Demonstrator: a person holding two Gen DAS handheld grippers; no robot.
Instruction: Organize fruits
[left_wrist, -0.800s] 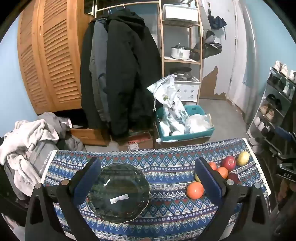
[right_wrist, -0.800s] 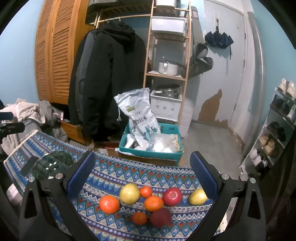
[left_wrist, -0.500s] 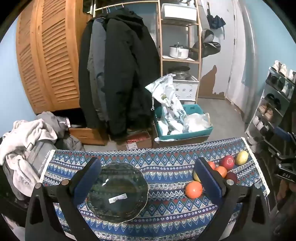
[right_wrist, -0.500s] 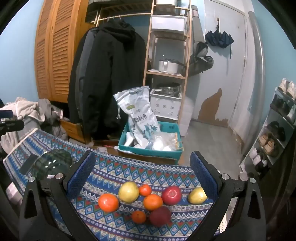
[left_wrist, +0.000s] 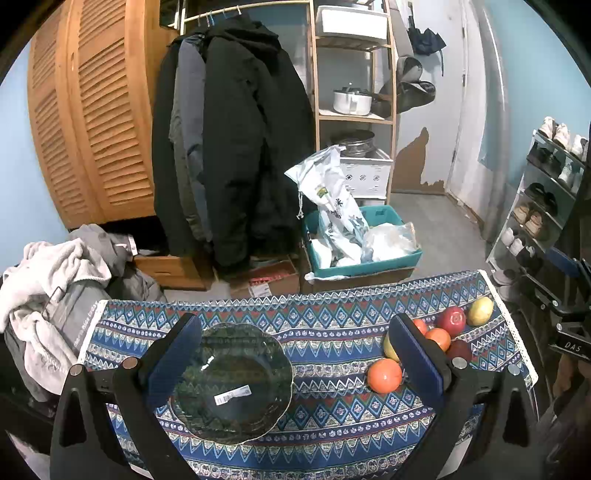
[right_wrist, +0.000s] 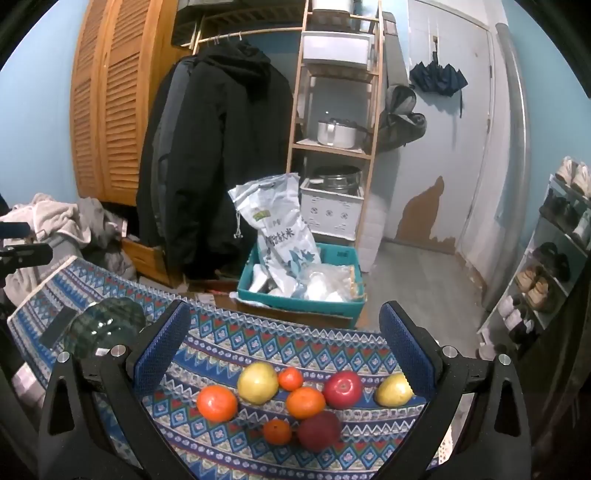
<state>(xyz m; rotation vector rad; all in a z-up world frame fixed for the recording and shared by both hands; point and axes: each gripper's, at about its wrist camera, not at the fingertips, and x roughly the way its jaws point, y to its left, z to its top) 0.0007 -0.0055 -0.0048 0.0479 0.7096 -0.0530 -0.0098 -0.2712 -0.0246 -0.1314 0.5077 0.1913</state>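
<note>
Right wrist: patterned cloth (right_wrist: 325, 347), coats (right_wrist: 207, 155) behind.

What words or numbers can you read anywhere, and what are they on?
"DAS": on a black part at the right edge of the left wrist view.
White sack in the teal bin: large printed characters and a green logo, too blurred to read.
Glass plate: white sticker, print too small.
Grey clothing: white lettering, too blurred.
</note>
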